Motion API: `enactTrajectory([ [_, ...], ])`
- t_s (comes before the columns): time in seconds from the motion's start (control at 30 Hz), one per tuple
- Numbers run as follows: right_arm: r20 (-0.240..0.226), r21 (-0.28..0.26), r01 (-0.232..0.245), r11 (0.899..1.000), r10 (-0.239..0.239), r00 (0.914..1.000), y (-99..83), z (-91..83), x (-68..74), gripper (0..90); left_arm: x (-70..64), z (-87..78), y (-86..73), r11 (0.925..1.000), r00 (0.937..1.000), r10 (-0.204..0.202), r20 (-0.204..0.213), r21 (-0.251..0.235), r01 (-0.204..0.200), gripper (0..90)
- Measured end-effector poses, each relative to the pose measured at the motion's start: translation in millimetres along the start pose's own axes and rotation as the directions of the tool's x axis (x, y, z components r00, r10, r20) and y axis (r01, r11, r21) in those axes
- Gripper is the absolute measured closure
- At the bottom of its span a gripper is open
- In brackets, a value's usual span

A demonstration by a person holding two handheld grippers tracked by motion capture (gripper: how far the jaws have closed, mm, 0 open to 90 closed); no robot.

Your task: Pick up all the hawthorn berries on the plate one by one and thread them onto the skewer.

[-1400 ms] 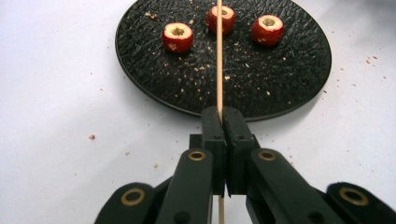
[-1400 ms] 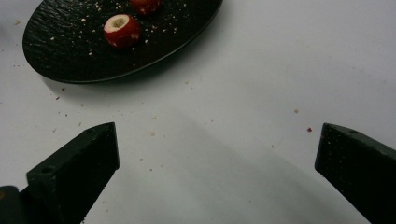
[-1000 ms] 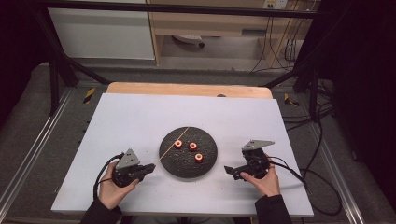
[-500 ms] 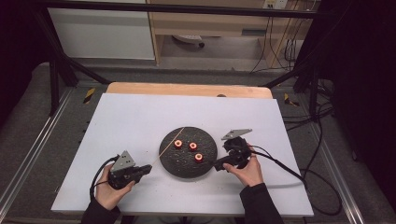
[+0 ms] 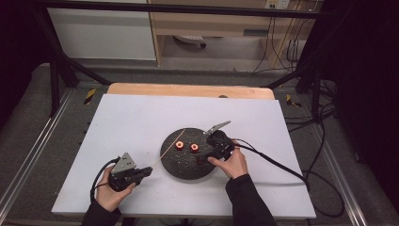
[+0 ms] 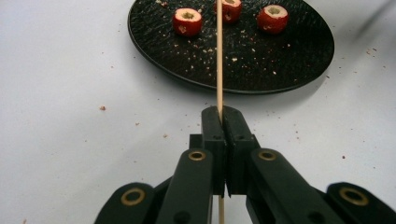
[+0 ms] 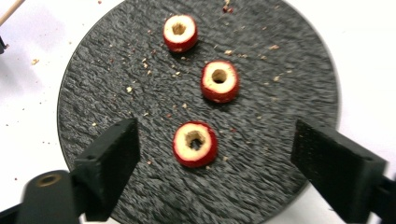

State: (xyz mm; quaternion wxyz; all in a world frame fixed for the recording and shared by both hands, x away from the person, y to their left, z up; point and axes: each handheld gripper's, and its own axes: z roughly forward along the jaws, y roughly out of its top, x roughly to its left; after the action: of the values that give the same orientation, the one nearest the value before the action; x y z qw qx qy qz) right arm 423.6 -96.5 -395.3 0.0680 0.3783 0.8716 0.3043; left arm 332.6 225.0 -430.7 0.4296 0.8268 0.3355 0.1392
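Since a second ago our right gripper [image 7: 212, 175] has moved from the bare table onto the black plate [image 5: 186, 172], while our left gripper [image 6: 223, 122] stays clamped on the wooden skewer [image 6: 219, 60], whose long axis points out over the plate. Our right jaws stand wide apart, and the nearest cored red fruit [image 7: 194, 143] lies on the plate just ahead, between them, far nearer this hand than the left

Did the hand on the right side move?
Yes. The right gripper has moved from the bare white table beside the black plate to above the plate's red fruit pieces, jaws open.
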Motion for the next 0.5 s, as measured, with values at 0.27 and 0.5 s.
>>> enactTrajectory([
  [0.27,-0.018,0.068,0.006,0.998,-0.004,0.9998,4.0,14.9,4.8,33.7,0.0,0.4,-0.3,1.0000,1.0000,0.001,-0.002,0.003,-0.001,88.5],
  [0.5,-0.030,0.107,-0.039,0.993,0.043,0.9986,6.3,21.1,3.3,46.1,0.4,0.4,-0.3,1.0000,1.0000,0.000,-0.003,0.004,0.000,88.5],
])
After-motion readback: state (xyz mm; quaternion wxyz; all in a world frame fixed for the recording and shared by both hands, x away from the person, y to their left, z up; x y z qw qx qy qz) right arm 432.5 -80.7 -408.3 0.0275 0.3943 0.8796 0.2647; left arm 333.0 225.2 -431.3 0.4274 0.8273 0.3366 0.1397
